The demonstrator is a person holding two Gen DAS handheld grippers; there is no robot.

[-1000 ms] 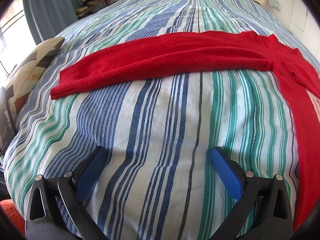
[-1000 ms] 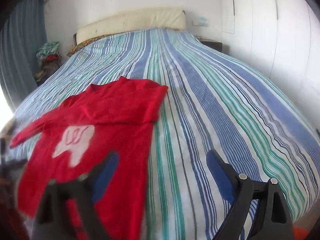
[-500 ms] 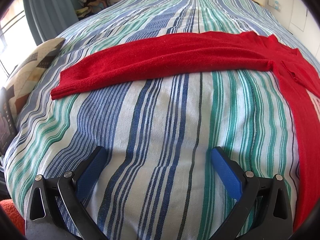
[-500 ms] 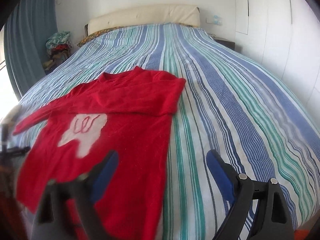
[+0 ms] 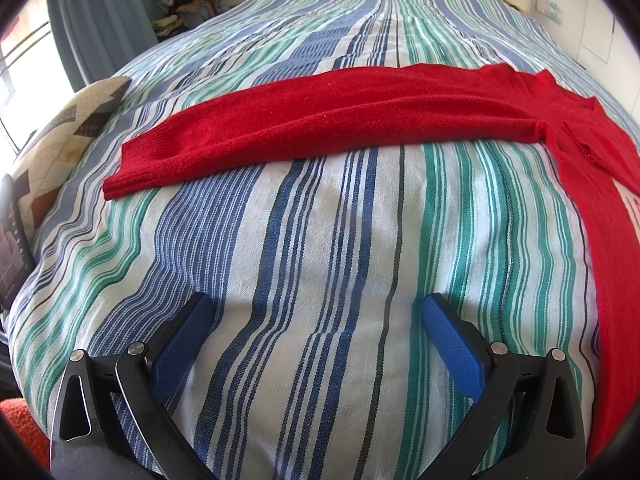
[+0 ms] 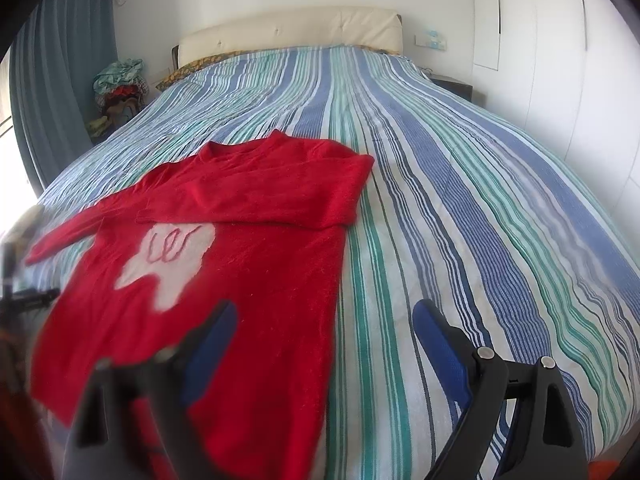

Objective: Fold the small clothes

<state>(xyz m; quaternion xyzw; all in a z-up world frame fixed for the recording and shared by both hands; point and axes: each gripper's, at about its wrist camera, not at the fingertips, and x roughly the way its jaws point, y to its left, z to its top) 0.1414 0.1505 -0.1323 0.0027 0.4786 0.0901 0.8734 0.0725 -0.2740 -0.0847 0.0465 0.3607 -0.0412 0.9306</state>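
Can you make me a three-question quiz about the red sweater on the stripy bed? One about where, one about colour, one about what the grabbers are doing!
1. Where does the red sweater lie?
A. on the striped bedspread
B. on the floor
C. on a chair

2. What colour is the patch on its front?
A. black
B. white
C. yellow

3. How is the left gripper?
A. shut on a sleeve
B. open, holding nothing
C. shut on a pillow

Answers: 1 A, stripes show all around it. 2 B, a white shape with red squiggles. 3 B, its blue fingers stand apart over bare bedspread; the right gripper is open too.
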